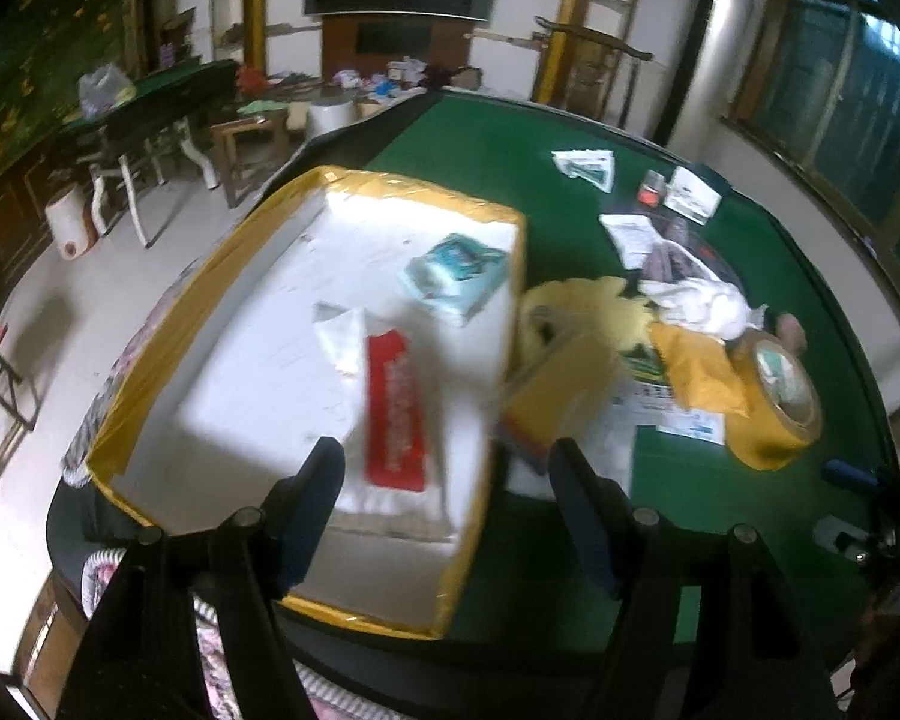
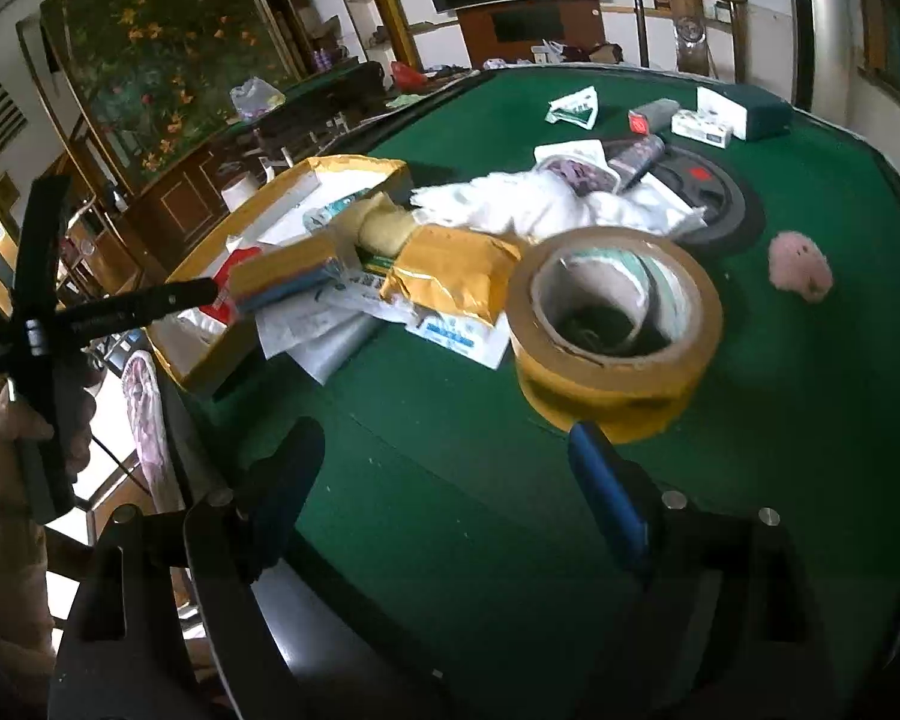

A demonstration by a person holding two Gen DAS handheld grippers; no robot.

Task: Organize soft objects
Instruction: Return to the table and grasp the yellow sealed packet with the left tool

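Observation:
My left gripper (image 1: 447, 480) is open and hovers over the near right part of a white foam box (image 1: 222, 396) edged with yellow tape. In the box lie a red-and-white packet (image 1: 393, 414), a white tissue (image 1: 342, 336) and a teal tissue pack (image 1: 456, 276). Right of the box is a heap: a yellow plush (image 1: 588, 312), a white cloth (image 1: 702, 300), a yellow padded envelope (image 1: 699, 372). My right gripper (image 2: 441, 462) is open over bare green felt, just short of a tape roll (image 2: 612, 324). A pink fluffy ball (image 2: 801, 267) lies alone to the right.
A yellow-and-blue sponge-like block (image 2: 282, 282) and papers (image 2: 330, 336) rest against the box (image 2: 210, 360). Small boxes (image 2: 702, 126), a torn packet (image 2: 573, 105) and a black round disc (image 2: 720, 198) lie farther back on the green table (image 2: 450, 540). A hand (image 2: 6, 438) grips the other tool at far left.

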